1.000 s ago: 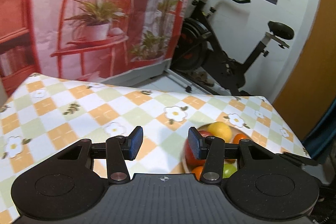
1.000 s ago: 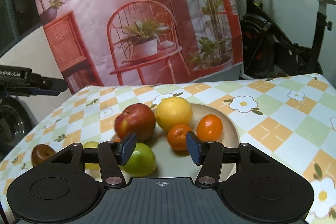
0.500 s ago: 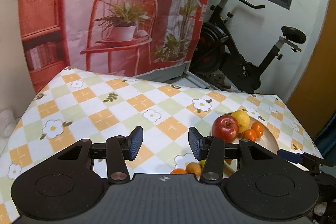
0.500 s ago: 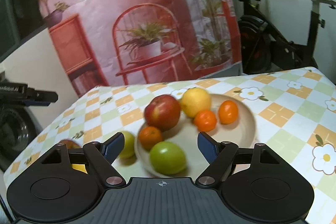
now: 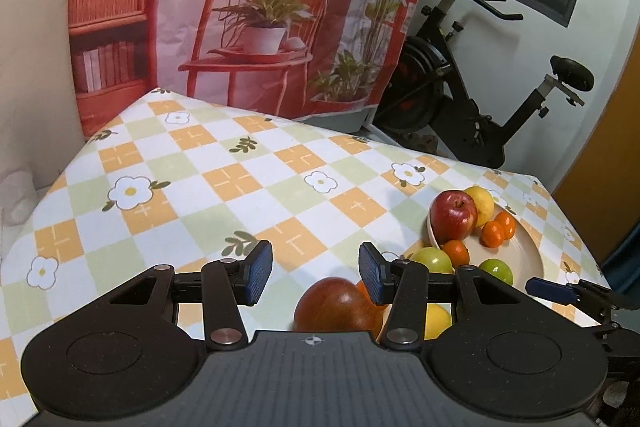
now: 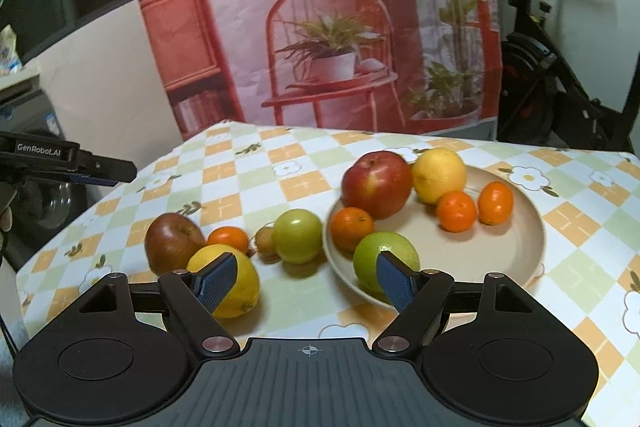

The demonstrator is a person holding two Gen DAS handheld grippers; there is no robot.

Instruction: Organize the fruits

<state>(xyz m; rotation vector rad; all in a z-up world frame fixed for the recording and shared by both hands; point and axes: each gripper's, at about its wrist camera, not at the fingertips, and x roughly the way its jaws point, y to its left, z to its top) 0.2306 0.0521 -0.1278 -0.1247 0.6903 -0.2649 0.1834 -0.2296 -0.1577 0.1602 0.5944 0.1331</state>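
Fruit fills the plate and tablecloth — left gripper and right gripper both spread, pinching nothing.

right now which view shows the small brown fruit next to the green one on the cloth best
The right wrist view: the small brown fruit sits in the open on the cloth, touching the green fruit left of the plate. In the left wrist view I cannot find it; the gripper's body covers that patch of cloth.
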